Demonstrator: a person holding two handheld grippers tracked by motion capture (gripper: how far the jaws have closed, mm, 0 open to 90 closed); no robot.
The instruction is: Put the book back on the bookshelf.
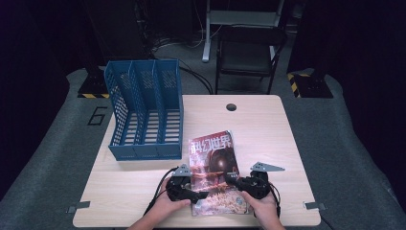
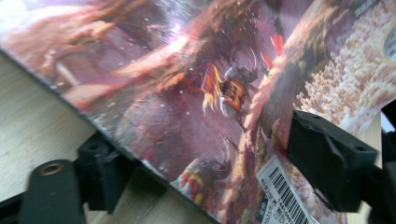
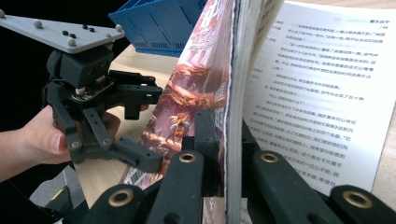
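A magazine [image 1: 213, 167] with a red, illustrated cover lies near the front of the wooden table [image 1: 273, 129]. My right gripper [image 1: 235, 183] holds it at its right edge. In the right gripper view its jaws [image 3: 224, 135] are shut on the cover and a sheaf of pages [image 3: 236, 70], lifted on edge, with a printed page [image 3: 317, 93] open beside them. My left gripper [image 1: 197, 188] is at the magazine's left edge. Its jaws [image 2: 212, 161] stand wide, one under the edge and one over the cover [image 2: 187, 93], not pressing. The right gripper view shows that gripper [image 3: 142, 127] open too.
A blue three-slot file rack [image 1: 146, 110] stands on the table's back left, just behind the magazine. A round cable hole [image 1: 231, 107] sits at the table's far edge. A dark folding chair [image 1: 249, 52] stands beyond the table.
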